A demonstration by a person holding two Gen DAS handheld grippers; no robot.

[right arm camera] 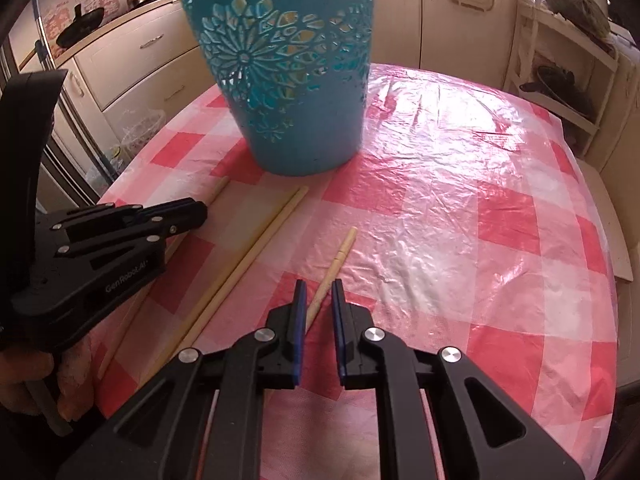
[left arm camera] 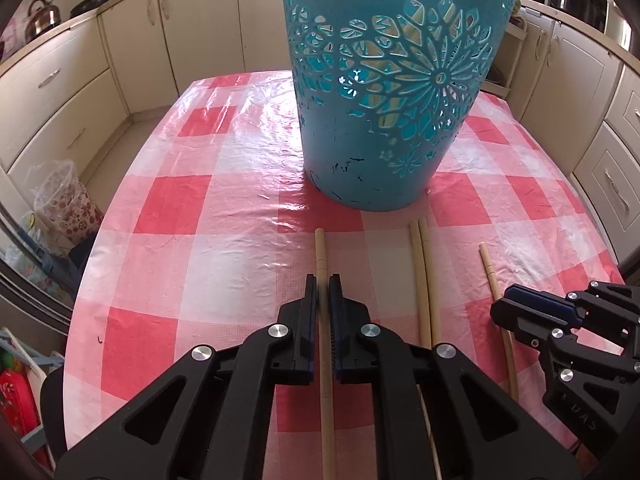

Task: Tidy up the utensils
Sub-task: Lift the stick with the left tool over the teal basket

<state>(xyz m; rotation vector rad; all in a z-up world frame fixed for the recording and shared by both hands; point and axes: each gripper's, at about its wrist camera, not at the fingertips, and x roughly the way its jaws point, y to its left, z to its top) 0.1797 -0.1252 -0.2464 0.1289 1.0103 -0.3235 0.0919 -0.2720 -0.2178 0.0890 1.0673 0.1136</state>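
Left gripper (left arm camera: 323, 280) fingers clamped on chopstick (left arm camera: 321, 252) near teal holder (left arm camera: 384, 92); right gripper (right arm camera: 319, 286) fingers pinch another chopstick (right arm camera: 340, 256). Risk: thin sticks pivot, slip, snag holder rim.

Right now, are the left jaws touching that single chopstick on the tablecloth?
Touching. In the left wrist view the left gripper has its jaws closed against both sides of the single chopstick, with no gap showing.

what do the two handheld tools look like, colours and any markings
Both tools, left and right, are matte black plastic linkages with triangular cut-outs and round silver pivot bolts. Each finger is a flat black plate lined with a blue pad. The left tool's side carries white "GenRobot.AI" lettering in the right wrist view. No cables show. A hand grips its handle; no sleeve visible.
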